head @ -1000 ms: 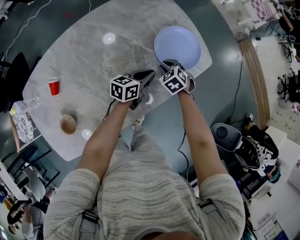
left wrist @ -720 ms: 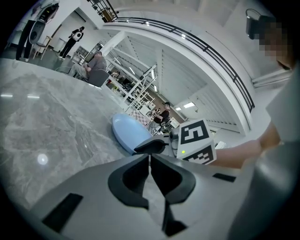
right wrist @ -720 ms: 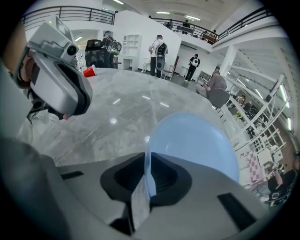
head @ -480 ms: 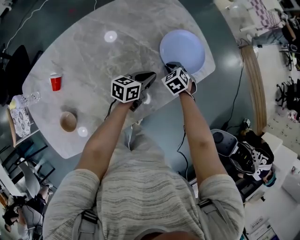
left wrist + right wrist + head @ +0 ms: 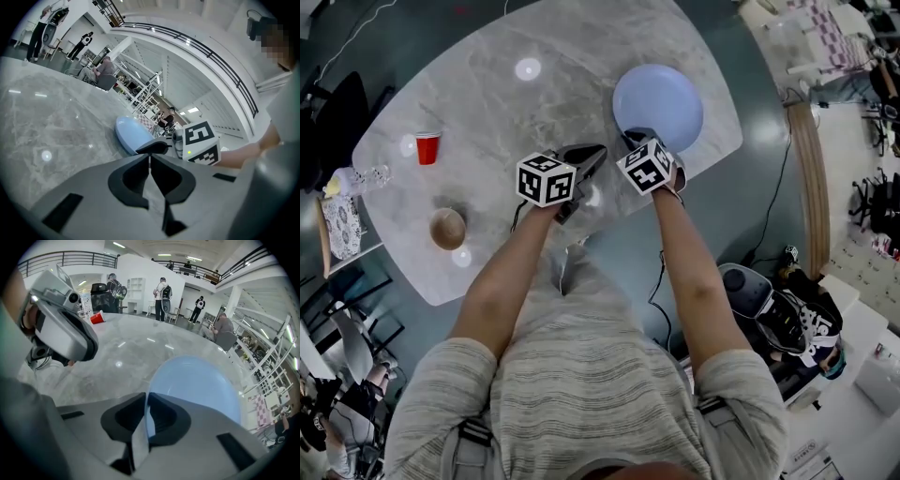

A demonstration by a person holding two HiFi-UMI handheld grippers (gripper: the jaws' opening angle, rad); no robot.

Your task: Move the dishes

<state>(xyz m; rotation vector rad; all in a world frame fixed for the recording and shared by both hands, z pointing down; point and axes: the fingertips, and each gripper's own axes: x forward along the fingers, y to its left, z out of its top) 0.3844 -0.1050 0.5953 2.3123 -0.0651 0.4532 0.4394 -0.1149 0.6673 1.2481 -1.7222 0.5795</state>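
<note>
Layout: the table (image 5: 487,103) is grey marble with rounded corners. The plate (image 5: 661,98), pale blue, lies flat near the table's far right edge. It is well apart from the brown bowl (image 5: 447,228) and the red cup (image 5: 427,147) on the left side.

Step in hand, as I judge it: raise the plate by its near rim and carry it off. The grip is on one edge only, so the far side will want to sag. I should lift slowly, keep the bite deep on the rim, tilt the held edge only slightly, and stay low over the marble. Pushing it outward risks sending it over that nearby edge.

Pose: both forearms reach forward side by side across the table's near edge. My right gripper (image 5: 635,139) pitches steeply down. Its jaws have just been closing and pinch the plate's near rim between them. My left gripper (image 5: 598,150) hangs just beside it, nearly level. Its jaws are pressed together on nothing, and it could steady the free rim.
</note>
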